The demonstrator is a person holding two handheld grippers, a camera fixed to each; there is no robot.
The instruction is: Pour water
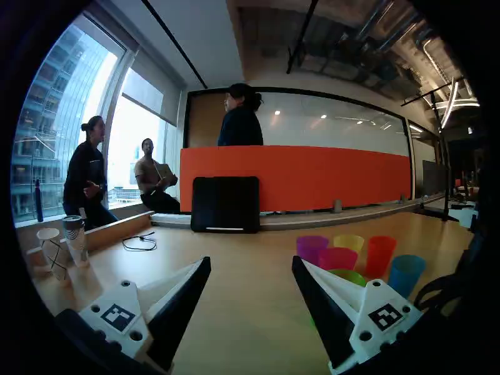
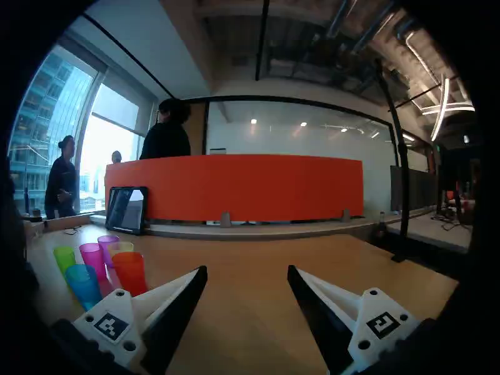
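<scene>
Several bright plastic cups stand in a cluster on the wooden table. In the left gripper view they sit right of centre: a purple cup (image 1: 311,246), a yellow cup (image 1: 349,242), a pink cup (image 1: 337,257), an orange cup (image 1: 380,254), a blue cup (image 1: 405,274) and a green cup (image 1: 347,275) partly behind my finger. My left gripper (image 1: 251,265) is open, with nothing between its fingers, just short of the cups. In the right gripper view the same cups stand at the left: green cup (image 2: 64,258), blue cup (image 2: 83,284), orange cup (image 2: 130,272). My right gripper (image 2: 247,273) is open over bare table.
A black tablet (image 1: 225,204) leans against an orange partition (image 1: 300,177) at the table's far edge. Two paper cups (image 1: 74,237) stand at the left on a wooden ledge, with a cable (image 1: 139,242) nearby. Three people are by the windows behind.
</scene>
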